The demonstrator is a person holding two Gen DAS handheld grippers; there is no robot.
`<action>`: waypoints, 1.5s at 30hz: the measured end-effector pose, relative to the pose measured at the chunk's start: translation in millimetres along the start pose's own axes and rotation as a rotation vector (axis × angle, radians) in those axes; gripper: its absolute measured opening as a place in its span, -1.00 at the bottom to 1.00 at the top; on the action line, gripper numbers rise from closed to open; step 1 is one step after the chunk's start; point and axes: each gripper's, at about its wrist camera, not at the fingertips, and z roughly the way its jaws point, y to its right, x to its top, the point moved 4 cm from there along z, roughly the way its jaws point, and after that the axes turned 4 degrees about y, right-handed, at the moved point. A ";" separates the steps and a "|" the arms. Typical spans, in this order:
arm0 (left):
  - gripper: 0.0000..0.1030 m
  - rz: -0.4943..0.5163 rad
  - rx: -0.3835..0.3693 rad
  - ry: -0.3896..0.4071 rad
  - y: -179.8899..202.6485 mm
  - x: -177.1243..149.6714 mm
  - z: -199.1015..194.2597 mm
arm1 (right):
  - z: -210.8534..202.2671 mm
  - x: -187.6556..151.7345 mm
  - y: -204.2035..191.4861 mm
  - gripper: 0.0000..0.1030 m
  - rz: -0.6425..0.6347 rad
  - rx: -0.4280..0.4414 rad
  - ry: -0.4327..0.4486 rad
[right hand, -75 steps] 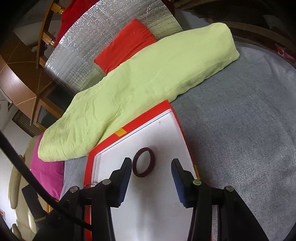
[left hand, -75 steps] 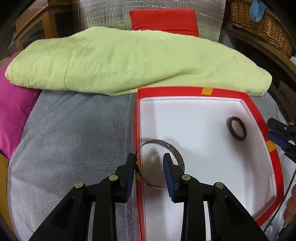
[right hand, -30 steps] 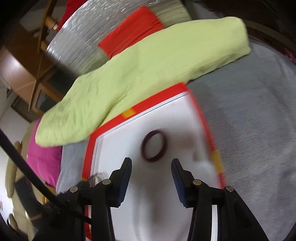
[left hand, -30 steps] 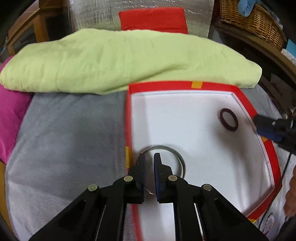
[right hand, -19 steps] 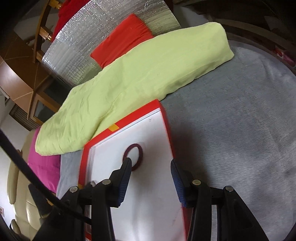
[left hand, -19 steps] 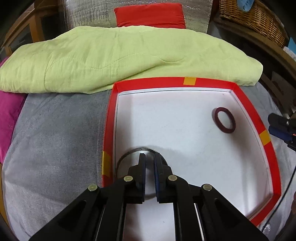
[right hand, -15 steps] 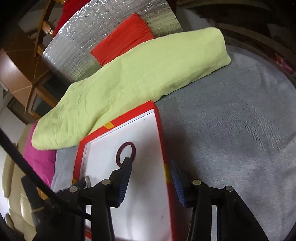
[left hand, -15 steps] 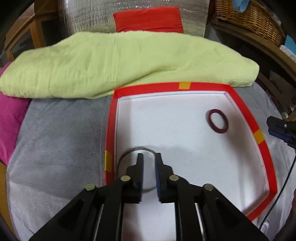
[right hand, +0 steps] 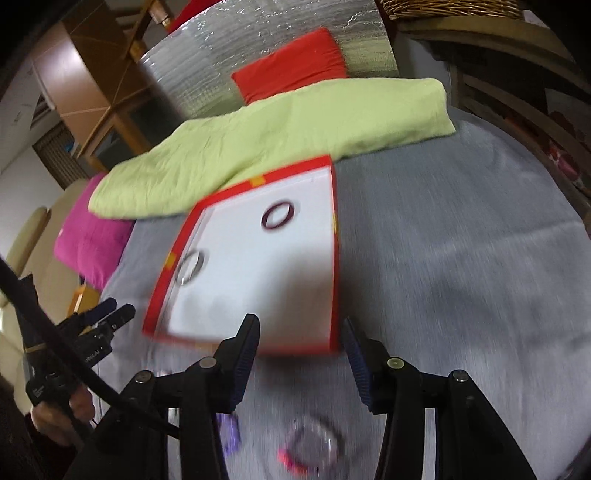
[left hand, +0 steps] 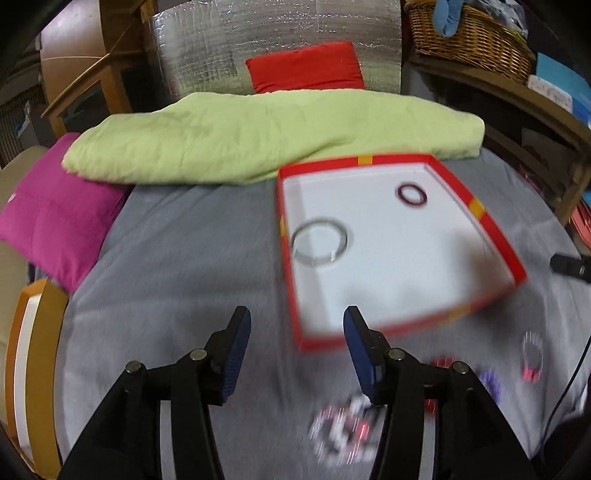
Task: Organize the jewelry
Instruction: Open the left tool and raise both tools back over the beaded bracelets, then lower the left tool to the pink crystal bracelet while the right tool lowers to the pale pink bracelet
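A red-rimmed white tray [left hand: 495, 240] [right hand: 334, 280] lies on the grey bedspread. In it lie a silver bangle [left hand: 319, 242] [right hand: 190, 266] near its left edge and a dark maroon bangle [left hand: 412, 194] [right hand: 277, 215] at the far right. My left gripper [left hand: 295, 350] is open and empty, held back from the tray's near left corner. My right gripper [right hand: 301, 360] is open and empty above the tray's near edge. Several blurred bracelets lie on the bedspread near me: a beaded one [left hand: 340, 428], a purple one [right hand: 229, 432], a dark one [right hand: 314, 443].
A folded light-green blanket [left hand: 258, 136] lies behind the tray, with a red cushion [left hand: 306, 70] and a silver quilted panel beyond. A pink cushion [left hand: 55, 221] sits at the left. A wicker basket [left hand: 465, 33] stands on a shelf at the right.
My left gripper let go of the silver bangle in the tray, opened and drew back. My right gripper also drew back, so loose bracelets near me have come into view.
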 end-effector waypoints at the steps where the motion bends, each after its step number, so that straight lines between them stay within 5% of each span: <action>1: 0.04 0.000 -0.002 -0.006 0.9 -11.0 -4.3 | -6.9 -7.5 -1.7 -0.01 -0.015 -0.008 0.003; 5: 0.04 -0.004 0.008 -0.034 -6.8 -45.8 -15.8 | -28.5 -37.2 -7.7 0.17 -0.071 -0.035 0.017; 13: 0.04 -0.019 -0.071 -0.073 2.4 -90.7 -27.2 | -30.4 -83.0 -0.6 0.17 -0.114 -0.113 -0.042; 25: 0.04 -0.069 -0.192 -0.123 13.6 -89.9 -9.8 | -19.5 -77.6 8.5 0.17 -0.054 -0.138 -0.049; 45: 0.04 -0.167 -0.150 -0.146 -17.7 -82.7 10.5 | -1.0 -84.9 9.5 0.14 -0.039 -0.157 -0.090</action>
